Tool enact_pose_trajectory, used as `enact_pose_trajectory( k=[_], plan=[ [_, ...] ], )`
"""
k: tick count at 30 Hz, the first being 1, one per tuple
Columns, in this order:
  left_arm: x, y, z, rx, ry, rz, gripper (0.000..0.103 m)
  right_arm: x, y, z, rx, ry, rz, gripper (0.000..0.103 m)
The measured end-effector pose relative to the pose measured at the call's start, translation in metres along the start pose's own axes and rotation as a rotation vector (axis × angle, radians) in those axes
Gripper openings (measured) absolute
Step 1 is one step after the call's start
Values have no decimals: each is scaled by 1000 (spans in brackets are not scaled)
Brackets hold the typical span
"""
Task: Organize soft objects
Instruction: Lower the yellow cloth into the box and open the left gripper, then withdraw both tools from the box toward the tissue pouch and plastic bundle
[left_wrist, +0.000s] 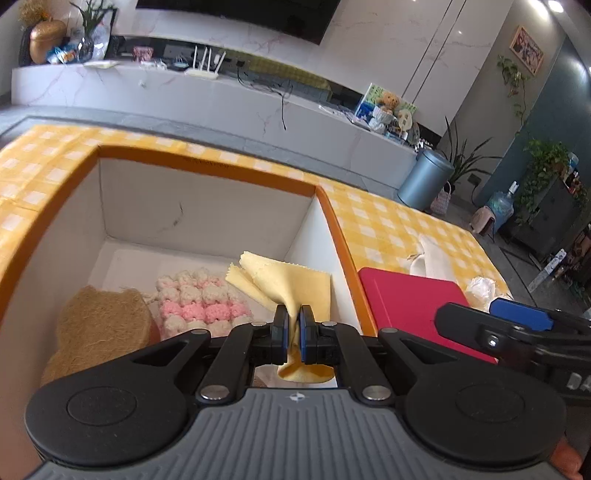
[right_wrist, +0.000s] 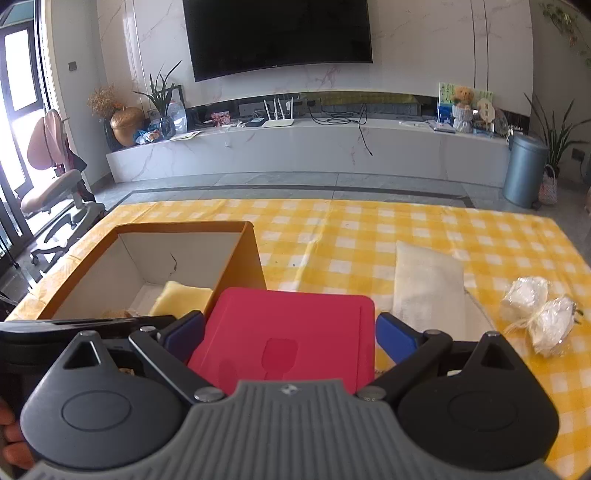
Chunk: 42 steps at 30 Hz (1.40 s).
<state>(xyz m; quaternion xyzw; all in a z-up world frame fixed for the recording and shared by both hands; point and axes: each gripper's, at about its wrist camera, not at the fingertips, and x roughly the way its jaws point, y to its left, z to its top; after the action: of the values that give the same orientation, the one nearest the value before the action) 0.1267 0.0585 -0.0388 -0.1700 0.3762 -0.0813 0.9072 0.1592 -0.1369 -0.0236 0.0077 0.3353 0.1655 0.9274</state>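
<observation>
- Hanging pinched in the closed jaws of the left gripper (left_wrist: 294, 328), the yellow cloth (left_wrist: 291, 284) sits inside the orange box (left_wrist: 207, 162), over its right-hand end, with a tail of fabric bunched behind the pads; if the jaws open while that tail is caught between the fingers, the cloth may cling and come back out with the gripper instead of dropping.
- Releasing too near the right wall could leave a corner of the cloth draped over the orange rim, since the fabric already stands close against that wall.
- Below it lie a pink-and-white knitted pad (left_wrist: 201, 306) and a tan fibre mat (left_wrist: 99, 325); a drop from this height could land the cloth crumpled on top of the knitted pad, untidy rather than flat. How high it hangs above the floor of the box I cannot tell exactly.
- Pushing the left gripper lower risks nudging the cardboard wall and sliding the whole box across the checked surface (right_wrist: 443, 229).
- The right gripper (right_wrist: 290, 334) has its jaws wide apart and grips nothing, hovering over the red board (right_wrist: 291, 332) just beside the box; in the left view one of its fingers shows close by, so the two tools could knock together if either swings across.
- Still outside, a cream cloth (right_wrist: 428, 284) and two white wrapped bundles (right_wrist: 535, 314) lie well apart on the surface; a careless sweep of the right gripper could push them farther off.
</observation>
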Motion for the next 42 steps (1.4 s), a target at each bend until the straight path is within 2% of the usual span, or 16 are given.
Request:
enact_pose_trajectory(
  k=[4, 5, 6, 7, 8, 10, 13, 18, 21, 25, 28, 31, 35, 38, 42],
  plan=[
    [4, -5, -2, 11, 35, -34, 11, 2, 0, -7, -5, 12, 12, 97],
    [4, -7, -4, 35, 43, -42, 17, 3, 0, -8, -11, 17, 5, 97],
    [3, -11, -6, 59, 45, -43, 25, 4, 1, -8, -14, 20, -3, 97],
    [0, -16, -8, 87, 38, -14, 39, 3, 1, -8, -13, 22, -10, 97],
    [-3, -20, -10, 113, 25, 33, 60, 2, 0, -8, -11, 21, -14, 97],
    [-11, -26, -11, 140, -34, 119, 81, 0, -1, -9, -11, 22, -9, 97],
    [-28, -27, -12, 135, -137, 123, 90, -4, -1, -10, -13, 18, -2, 97],
    [-45, -30, -11, 120, -154, 105, 91, -15, -2, -7, 6, -11, -8, 97],
    [-50, -35, -6, 134, -171, 119, 92, -20, -3, -6, 10, -21, -11, 97],
    [-56, -33, -1, 115, -131, 125, 92, -25, -2, -7, 0, -25, -22, 97],
    [-66, -31, -1, 90, -157, 125, 92, -29, -2, -7, -4, -31, -29, 97],
    [-76, -34, -1, 98, -181, 141, 92, -35, -4, -6, 2, -41, -35, 97],
    [-88, -41, 0, 114, -211, 123, 92, -47, -6, -5, -1, -56, -34, 98],
    [-99, -52, 1, 138, -233, 114, 92, -57, -7, -3, -54, -60, -43, 98],
    [-115, -67, -1, 190, -285, 137, 90, -78, -17, 1, -129, -84, -95, 98]
  ],
)
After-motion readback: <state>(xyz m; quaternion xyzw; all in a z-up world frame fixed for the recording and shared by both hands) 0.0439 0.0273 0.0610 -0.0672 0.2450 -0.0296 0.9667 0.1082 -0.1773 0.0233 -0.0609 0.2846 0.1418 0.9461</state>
